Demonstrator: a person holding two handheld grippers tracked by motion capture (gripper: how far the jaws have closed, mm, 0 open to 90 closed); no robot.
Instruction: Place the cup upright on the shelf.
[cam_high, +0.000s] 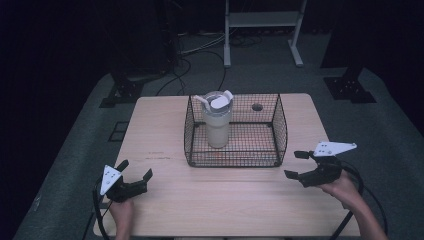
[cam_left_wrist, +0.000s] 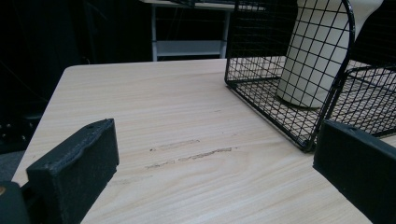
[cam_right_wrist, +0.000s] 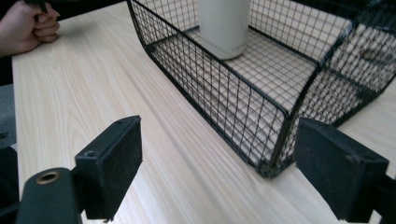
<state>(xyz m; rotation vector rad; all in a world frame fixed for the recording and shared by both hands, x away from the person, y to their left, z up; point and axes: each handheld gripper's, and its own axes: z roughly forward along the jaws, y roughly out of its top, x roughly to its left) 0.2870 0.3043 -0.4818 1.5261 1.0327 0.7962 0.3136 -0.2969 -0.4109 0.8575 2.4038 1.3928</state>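
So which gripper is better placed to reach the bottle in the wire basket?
Probably the left gripper: the bottle stands in the left half of the wire basket. The right gripper, equally open, sits past the basket's far corner.

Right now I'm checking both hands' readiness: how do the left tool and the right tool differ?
The left tool sits near the table's front left, well away from the wire basket; the right tool hovers close to the basket's front right corner. The left's grey plate tilts upright; the right's lies flatter. Both are open and hold nothing.
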